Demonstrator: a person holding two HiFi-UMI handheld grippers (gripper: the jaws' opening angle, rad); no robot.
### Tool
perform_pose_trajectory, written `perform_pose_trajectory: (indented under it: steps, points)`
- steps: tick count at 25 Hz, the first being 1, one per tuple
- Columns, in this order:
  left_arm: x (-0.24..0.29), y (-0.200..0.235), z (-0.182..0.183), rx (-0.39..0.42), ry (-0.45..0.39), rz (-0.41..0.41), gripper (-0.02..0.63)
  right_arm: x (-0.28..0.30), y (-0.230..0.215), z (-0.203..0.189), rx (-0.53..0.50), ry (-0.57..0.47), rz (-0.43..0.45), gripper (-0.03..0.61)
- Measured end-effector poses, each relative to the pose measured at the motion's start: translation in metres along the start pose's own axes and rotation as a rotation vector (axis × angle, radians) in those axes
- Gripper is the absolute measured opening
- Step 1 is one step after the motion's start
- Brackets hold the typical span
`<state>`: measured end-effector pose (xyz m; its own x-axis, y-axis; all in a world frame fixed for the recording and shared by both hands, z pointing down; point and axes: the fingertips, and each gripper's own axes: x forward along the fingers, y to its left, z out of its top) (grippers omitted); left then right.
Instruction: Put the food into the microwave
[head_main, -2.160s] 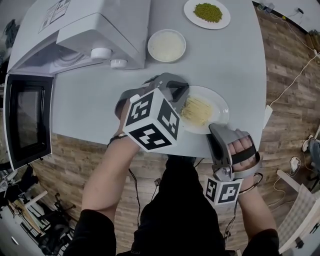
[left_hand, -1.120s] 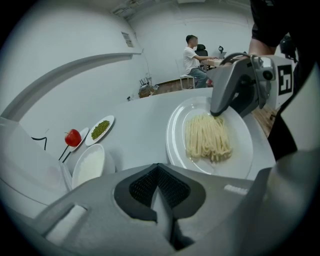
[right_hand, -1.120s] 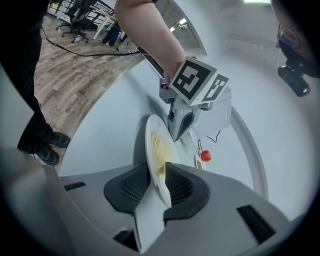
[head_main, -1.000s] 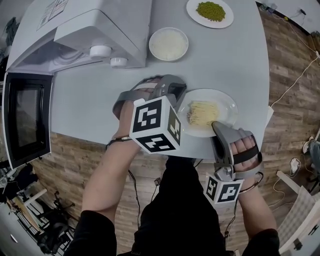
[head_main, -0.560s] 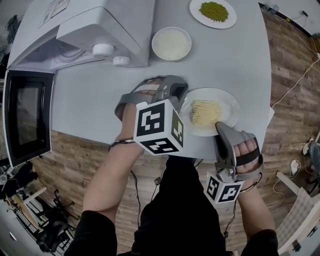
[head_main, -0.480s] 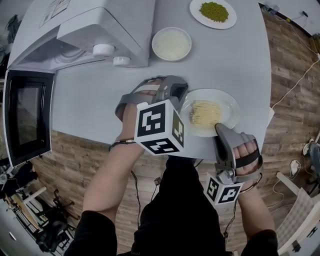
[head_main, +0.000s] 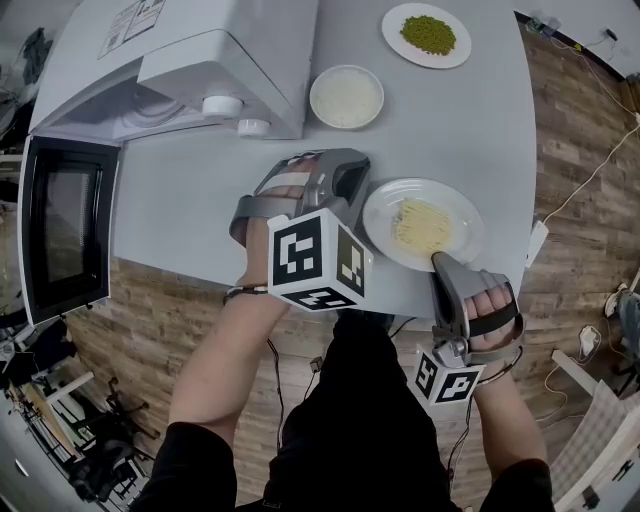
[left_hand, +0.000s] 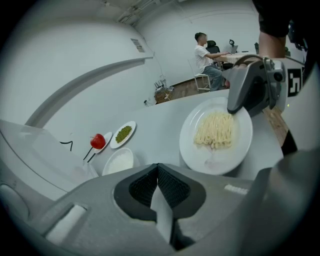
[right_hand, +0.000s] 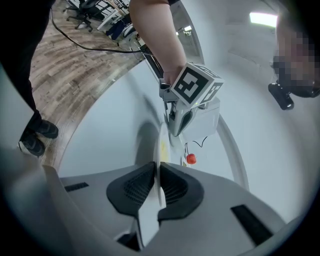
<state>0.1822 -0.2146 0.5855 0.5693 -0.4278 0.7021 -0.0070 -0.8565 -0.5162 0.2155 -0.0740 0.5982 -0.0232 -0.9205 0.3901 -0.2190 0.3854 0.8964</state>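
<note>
A white plate (head_main: 385, 215) of pale noodles (head_main: 422, 225) sits near the front edge of the grey table. My right gripper (head_main: 441, 263) is at the plate's near rim; its jaws are closing, with the thin rim (right_hand: 159, 150) between the pads. My left gripper (head_main: 350, 178) hovers just left of the plate, shut with nothing in it. In the left gripper view the plate (left_hand: 215, 161) lies ahead to the right, with the right gripper (left_hand: 236, 106) at its far edge. The white microwave (head_main: 200, 60) stands at the back left, its door (head_main: 65, 235) swung open.
A bowl of rice (head_main: 346, 96) and a plate of green peas (head_main: 428, 34) sit behind the noodle plate. A red tomato (left_hand: 98, 141) on a small dish lies beyond them. A person sits at a desk far off. The table's front edge runs just under both grippers.
The right gripper's jaws have come together round the plate's near rim. The left gripper has lifted a little and drawn back from the plate's left edge.
</note>
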Motion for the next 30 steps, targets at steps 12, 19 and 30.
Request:
perform_pose_trajectory:
  steps: [12, 19, 30]
  points:
    - [-0.109, -0.004, 0.048, -0.035, -0.029, 0.118, 0.008, -0.040, -0.065, 0.002, -0.015, -0.013, -0.051, 0.044]
    - [-0.163, -0.003, 0.068, -0.035, 0.006, 0.129, 0.008, -0.071, -0.114, 0.007, -0.020, -0.029, -0.079, 0.044]
    - [-0.238, 0.000, 0.066, -0.083, 0.055, 0.195, 0.008, -0.105, -0.165, 0.042, -0.031, -0.098, -0.139, 0.044]
